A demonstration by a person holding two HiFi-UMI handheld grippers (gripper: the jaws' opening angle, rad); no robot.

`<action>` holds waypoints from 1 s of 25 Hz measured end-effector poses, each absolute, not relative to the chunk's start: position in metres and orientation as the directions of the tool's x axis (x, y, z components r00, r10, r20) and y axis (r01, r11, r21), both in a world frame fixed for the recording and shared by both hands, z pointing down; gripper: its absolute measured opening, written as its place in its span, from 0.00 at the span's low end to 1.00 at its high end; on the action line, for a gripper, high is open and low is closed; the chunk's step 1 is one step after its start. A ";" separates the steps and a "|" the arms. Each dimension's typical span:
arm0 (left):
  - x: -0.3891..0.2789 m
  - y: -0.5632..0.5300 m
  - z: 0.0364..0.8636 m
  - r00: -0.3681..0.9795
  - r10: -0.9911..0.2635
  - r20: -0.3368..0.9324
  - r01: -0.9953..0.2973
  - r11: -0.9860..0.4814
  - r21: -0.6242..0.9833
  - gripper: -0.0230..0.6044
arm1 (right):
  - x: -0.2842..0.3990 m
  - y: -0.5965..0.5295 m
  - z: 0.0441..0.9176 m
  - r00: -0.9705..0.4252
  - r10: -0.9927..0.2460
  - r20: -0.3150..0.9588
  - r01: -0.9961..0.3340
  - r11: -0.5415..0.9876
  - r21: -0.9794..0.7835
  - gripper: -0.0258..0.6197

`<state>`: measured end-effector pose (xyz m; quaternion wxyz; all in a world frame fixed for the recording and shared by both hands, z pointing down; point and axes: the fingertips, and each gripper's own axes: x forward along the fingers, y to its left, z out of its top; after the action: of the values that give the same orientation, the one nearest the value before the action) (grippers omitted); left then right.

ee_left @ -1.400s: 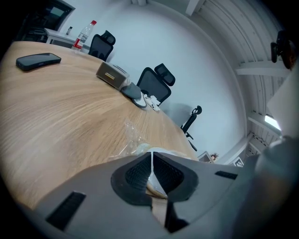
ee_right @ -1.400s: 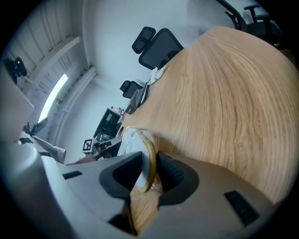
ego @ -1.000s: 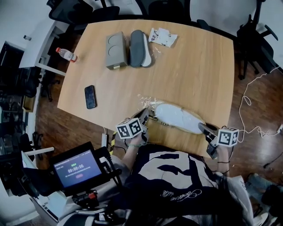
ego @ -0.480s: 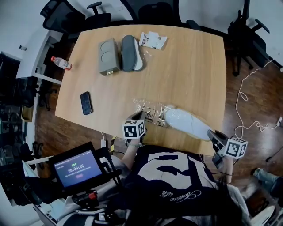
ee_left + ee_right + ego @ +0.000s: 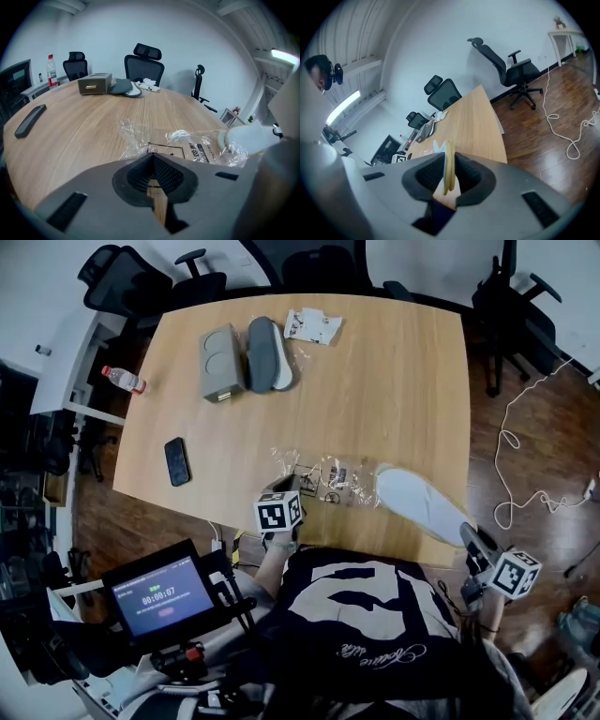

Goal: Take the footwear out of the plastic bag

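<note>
A wooden table (image 5: 394, 381) stands on dark wood floor (image 5: 548, 460) (office chairs (image 5: 511, 298) around).

timer screen (image 5: 164, 594), showing 00:00:07

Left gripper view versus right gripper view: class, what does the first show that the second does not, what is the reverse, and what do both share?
Only the left gripper view: the phone lying on the table, and the left gripper shut on the plastic bag. Only the right gripper view: the wooden floor with a white cable, and the right gripper, its jaws closing on the rim of the white slipper. Both: the table and the white slipper.
</note>
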<state>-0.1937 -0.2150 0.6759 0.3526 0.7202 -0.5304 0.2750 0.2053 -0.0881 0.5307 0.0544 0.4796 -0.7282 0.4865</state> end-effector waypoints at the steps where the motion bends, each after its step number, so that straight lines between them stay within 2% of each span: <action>1: -0.194 -0.215 0.676 0.283 -0.572 0.770 -0.959 -0.189 0.213 0.04 | 0.211 -0.087 0.526 -0.508 -0.661 0.553 -0.768 0.057 -0.638 0.13; 6: -0.195 -0.218 0.674 0.272 -0.578 0.769 -0.962 -0.189 0.198 0.04 | 0.232 -0.098 0.493 -0.379 -0.766 0.520 -0.821 0.019 -0.571 0.13; 10: -0.192 -0.215 0.676 0.260 -0.587 0.767 -0.965 -0.190 0.182 0.04 | 0.224 -0.113 0.477 -0.373 -0.817 0.440 -0.809 0.055 -0.585 0.12; 14: -0.191 -0.214 0.677 0.252 -0.593 0.765 -0.966 -0.193 0.170 0.04 | 0.186 -0.135 0.464 -0.467 -0.823 0.323 -0.734 0.158 -0.661 0.12; 19: -0.191 -0.206 0.673 0.248 -0.600 0.761 -0.967 -0.194 0.163 0.04 | 0.109 -0.146 0.459 -0.662 -0.731 0.165 -0.515 0.285 -0.808 0.12; 22: -0.189 -0.203 0.672 0.250 -0.601 0.759 -0.967 -0.196 0.164 0.04 | 0.068 -0.144 0.474 -0.750 -0.643 0.156 -0.431 0.296 -0.852 0.12; 25: -0.187 -0.205 0.674 0.252 -0.600 0.759 -0.966 -0.198 0.164 0.04 | 0.045 -0.148 0.505 -0.785 -0.582 0.214 -0.427 0.257 -0.867 0.12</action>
<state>-0.1874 -0.2047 0.6741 0.3257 0.7212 -0.5428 0.2812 0.0452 -0.1482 0.5047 -0.0746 0.3195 -0.7892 0.5191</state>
